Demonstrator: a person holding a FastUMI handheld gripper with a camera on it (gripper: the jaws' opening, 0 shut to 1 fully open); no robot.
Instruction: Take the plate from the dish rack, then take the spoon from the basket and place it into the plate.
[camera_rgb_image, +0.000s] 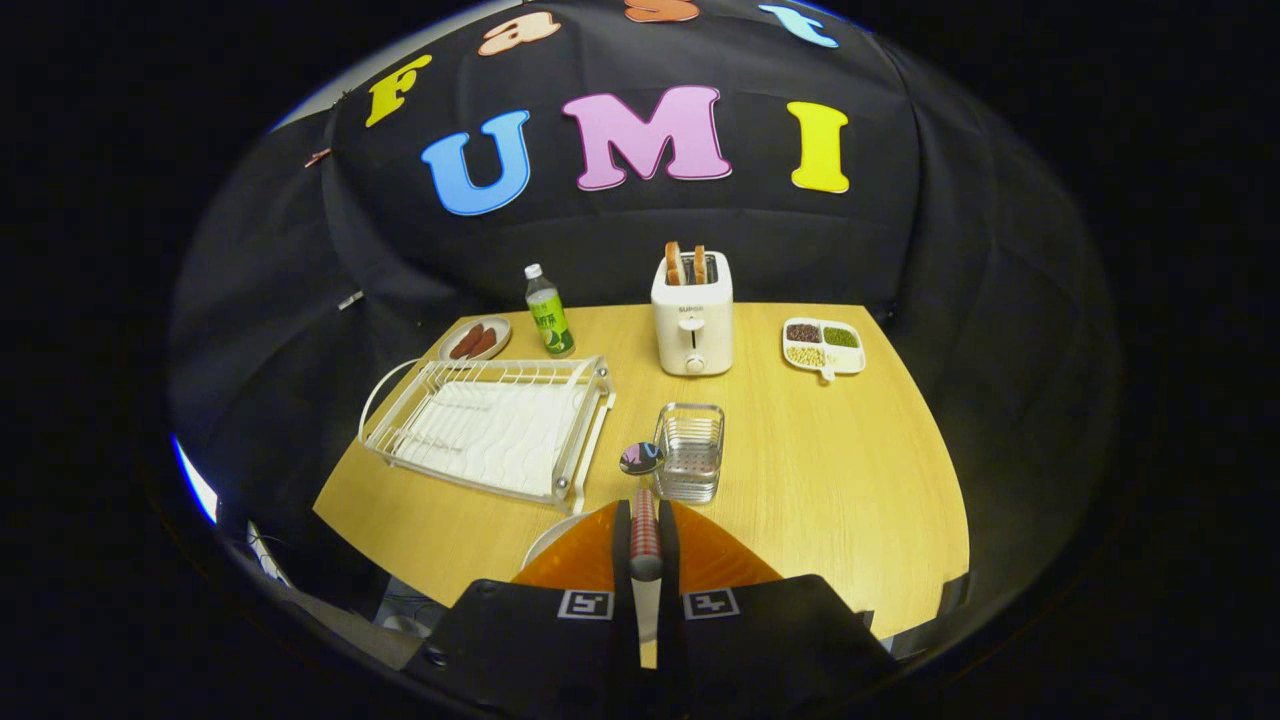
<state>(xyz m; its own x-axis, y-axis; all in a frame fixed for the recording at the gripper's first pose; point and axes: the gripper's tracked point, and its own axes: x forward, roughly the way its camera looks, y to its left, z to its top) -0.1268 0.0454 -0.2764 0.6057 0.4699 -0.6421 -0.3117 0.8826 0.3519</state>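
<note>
One spoon (643, 500) rides in the gripper (645, 545), its jaws closed on the handle and its round bowl jutting ahead of the fingertips, just beside the wire basket (689, 452). Beneath the fingers and toward the near edge of the wooden surface (850, 480), a sliver of pale rim looks like the plate (548, 543), largely hidden. Beyond and to the left stands the white dish rack (490, 425), with no plate visible in it. A toaster (692, 312) holding bread, a green bottle (549, 311), a small dish of sausages (475, 340) and a divided tray of beans (823, 346) line the far side. With the plate hidden under the fingers, a blind release could drop the spoon onto the rim or off it, and a thin handle may twist in the grip.
</note>
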